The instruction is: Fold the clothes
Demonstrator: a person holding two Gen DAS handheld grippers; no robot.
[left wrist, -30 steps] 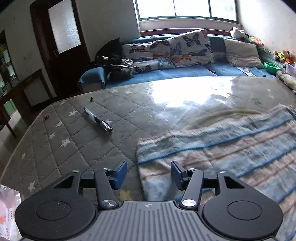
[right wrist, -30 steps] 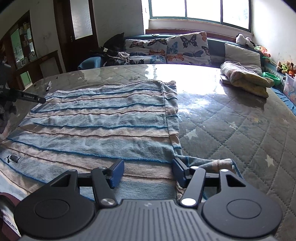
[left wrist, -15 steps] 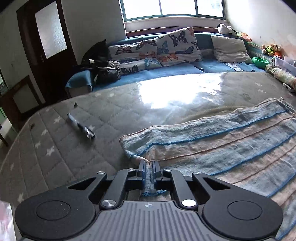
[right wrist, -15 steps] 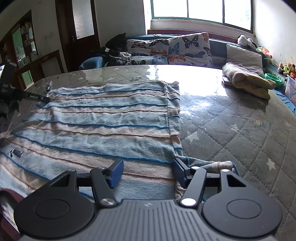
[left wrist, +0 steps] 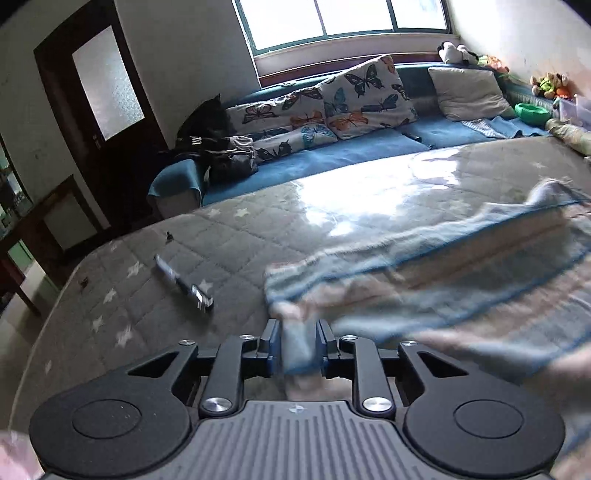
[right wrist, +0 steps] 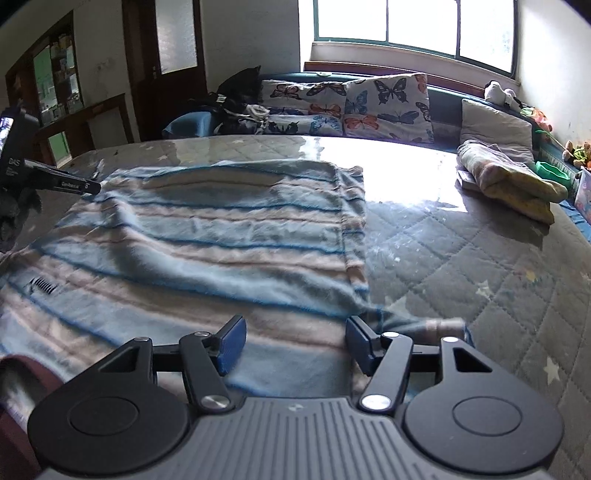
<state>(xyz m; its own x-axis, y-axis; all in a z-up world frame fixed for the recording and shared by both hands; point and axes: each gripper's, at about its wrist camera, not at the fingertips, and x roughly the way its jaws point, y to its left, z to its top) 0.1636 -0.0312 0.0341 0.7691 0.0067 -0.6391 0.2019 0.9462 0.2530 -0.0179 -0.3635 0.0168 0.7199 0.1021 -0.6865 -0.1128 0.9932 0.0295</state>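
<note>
1. Nearest, the left gripper (left wrist: pixel 297 345) is clenched on a bunched corner of the striped garment (left wrist: pixel 436 280); cloth fills the narrow gap between its blue pads (left wrist: pixel 274 341), and the pinched part is blurred.
2. Likewise near, the right gripper (right wrist: pixel 295 341) is spread wide and grips nothing. Its blue pads (right wrist: pixel 232 341) sit over the garment's (right wrist: pixel 207 243) near edge, the right one by the near right corner; whether they touch the cloth cannot be told.
3. The garment lies on the grey quilted mattress (right wrist: pixel 461 266) with white stars. In the right wrist view it spreads flat from the near edge toward the far side, its blue and beige stripes running left to right, and its right hem running near to far.
4. In the left wrist view the garment stretches away to the right from the held corner, with its long axis along the stripes.
5. Left of the garment in that view, a pen-like object (left wrist: pixel 183 284) lies on the mattress (left wrist: pixel 166 325), apart from the cloth.
6. At the far right of the mattress rests a folded pile of cloth (right wrist: pixel 509 181).
7. Beyond the mattress a blue sofa (left wrist: pixel 332 155) carries butterfly cushions (left wrist: pixel 365 96), under a bright window (right wrist: pixel 413 26).
8. At the left stands a dark door (left wrist: pixel 99 107).
</note>
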